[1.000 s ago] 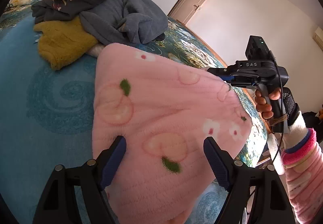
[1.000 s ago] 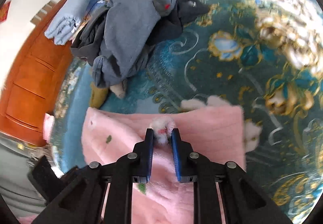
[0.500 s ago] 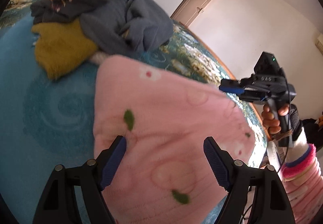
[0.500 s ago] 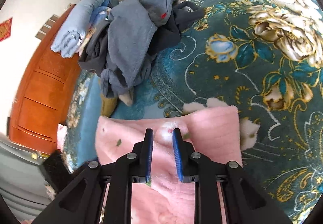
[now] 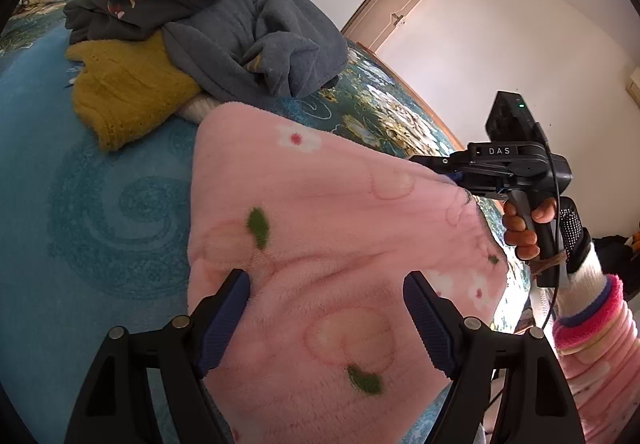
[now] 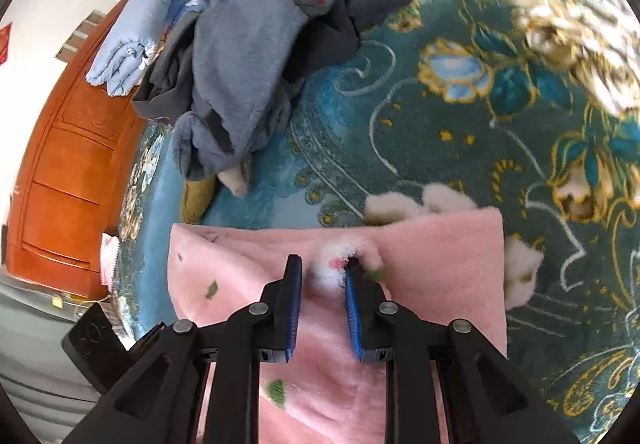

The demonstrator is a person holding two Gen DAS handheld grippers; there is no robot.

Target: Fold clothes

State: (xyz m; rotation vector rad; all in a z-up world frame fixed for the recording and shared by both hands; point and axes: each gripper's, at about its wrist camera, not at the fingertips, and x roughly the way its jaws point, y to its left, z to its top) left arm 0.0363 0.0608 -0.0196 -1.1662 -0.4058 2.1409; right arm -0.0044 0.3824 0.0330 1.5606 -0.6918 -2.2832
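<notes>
Pink fleece fills the lower half of both wrist views: a soft pink garment [image 5: 328,244] printed with peaches, green leaves and small white flowers, spread over a teal floral bedspread [image 6: 460,92]. The left gripper [image 5: 326,308] sits low over the near part of the cloth with its jaws spread wide, one blue pad at the garment's left edge and the other well to the right — nothing is pinched between them. The right gripper [image 6: 322,284] has its jaws drawn fairly narrow around a raised tuft of the pink cloth, where the white fluffy lining shows; the tuft touches the right pad, but a gap remains at the left pad, so whether it is truly clamped cannot be told. In the left view this same gripper appears ahead and to the right, at the garment's far edge, held by a hand [image 5: 524,228] in a pink striped sleeve. Beyond the grippers lies a heap of grey clothes [image 5: 240,24] on top of a mustard yellow sweater [image 5: 128,92], both unfolded. Judging by this, the task is at an early stage — the pink garment looks laid out, perhaps doubled once with lining peeking at the far edge, and further folds plus the whole pile are left.
</notes>
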